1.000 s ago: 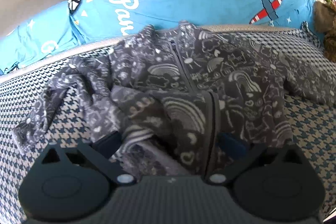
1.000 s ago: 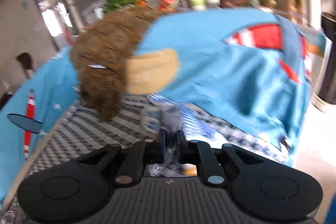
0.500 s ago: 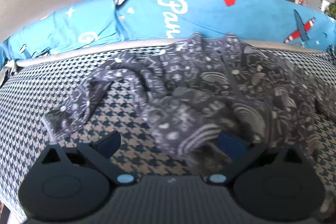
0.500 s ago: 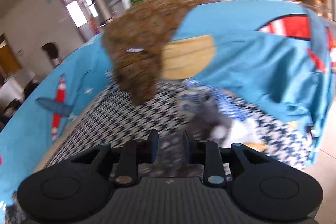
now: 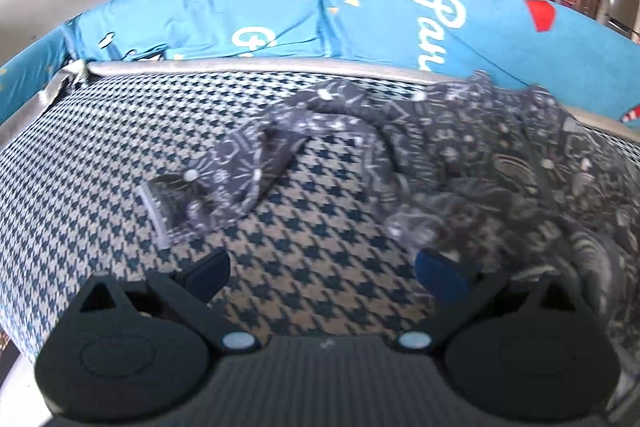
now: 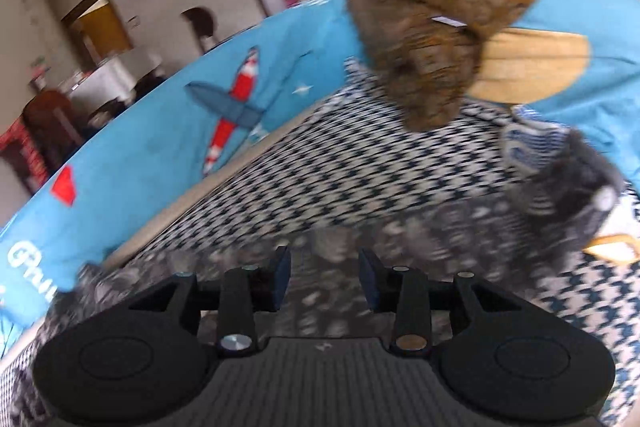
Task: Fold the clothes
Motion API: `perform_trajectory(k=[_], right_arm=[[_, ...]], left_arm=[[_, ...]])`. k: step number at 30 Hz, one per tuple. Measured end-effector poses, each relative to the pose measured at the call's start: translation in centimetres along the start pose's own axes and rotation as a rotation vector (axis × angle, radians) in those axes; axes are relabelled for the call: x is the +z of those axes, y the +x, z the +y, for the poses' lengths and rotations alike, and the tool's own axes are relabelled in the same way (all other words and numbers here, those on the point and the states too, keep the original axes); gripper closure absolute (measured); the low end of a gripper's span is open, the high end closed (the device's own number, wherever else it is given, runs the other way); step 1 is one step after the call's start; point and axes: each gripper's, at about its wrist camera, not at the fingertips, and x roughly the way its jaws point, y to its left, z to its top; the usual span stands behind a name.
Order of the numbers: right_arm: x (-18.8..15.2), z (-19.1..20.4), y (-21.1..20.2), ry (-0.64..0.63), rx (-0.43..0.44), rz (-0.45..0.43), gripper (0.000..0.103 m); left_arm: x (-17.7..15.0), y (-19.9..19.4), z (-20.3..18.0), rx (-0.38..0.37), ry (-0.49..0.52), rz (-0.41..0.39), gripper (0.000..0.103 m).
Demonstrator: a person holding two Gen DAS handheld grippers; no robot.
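Left wrist view: the left claw (image 5: 322, 273) stands wide open and holds nothing, its fingers spread over bare houndstooth cushion (image 5: 100, 163). The jacket (image 5: 500, 171), grey with a pale doodle print, lies rumpled to the right of the claw; its hem bunches against the right finger (image 5: 442, 273). One sleeve (image 5: 240, 171) trails out left across the cushion, crumpled, cuff end nearest the claw.

Right wrist view: the right claw (image 6: 324, 277) is also open and empty, hovering low over blurred grey cloth of the same jacket (image 6: 440, 239).

Procedure, as judged from this layout: the garment is neither flat nor folded.
- Take a sleeve by the cuff or a hem by its corner, so that a single layer is gripped.
- Close the claw fully on cloth only; keep the cushion fabric out of the fingers.
- Draw the body flat before any fold, or wrinkles will be locked in.
- Lay the sleeve across the body, edges parallel.

Surroundings: the work rests on a sofa seat, not a hard surface, so cloth will drag rather than slide. A blue cover (image 5: 380, 19) with aeroplane prints drapes the backrest. A brown plush toy (image 6: 448, 39) sits at the right end, with a striped item (image 6: 528, 143) below it. Behind lie a chair, a doorway and plants.
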Motion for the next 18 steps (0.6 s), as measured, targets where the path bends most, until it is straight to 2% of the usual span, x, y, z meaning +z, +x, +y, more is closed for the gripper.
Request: perform_trajectory(k=[3,10,13,18], right_arm=[[-0.7,1.5,0.5,-0.038,0.038,0.024,0.061],[-2.2,4.2,1.2,-0.090,0.140,0.087,0.061],[-2.6,5.2,1.5,-0.127,0.155,0.099,0.060],[-3.2,6.3,2.1,-0.131,0.182,0.128,0.060]], left_arm=[[0.1,0.7,1.3,0.035,-0.041,0.007,0.000],[-0.1,1.9,5.4,0.112,-0.160,0.035,0.000],[0.0,2.1,7.6,0.139,-0.223,0.040,0.000],[0.2,3.0,12.4,0.121,-0.391,0.078,0.001]])
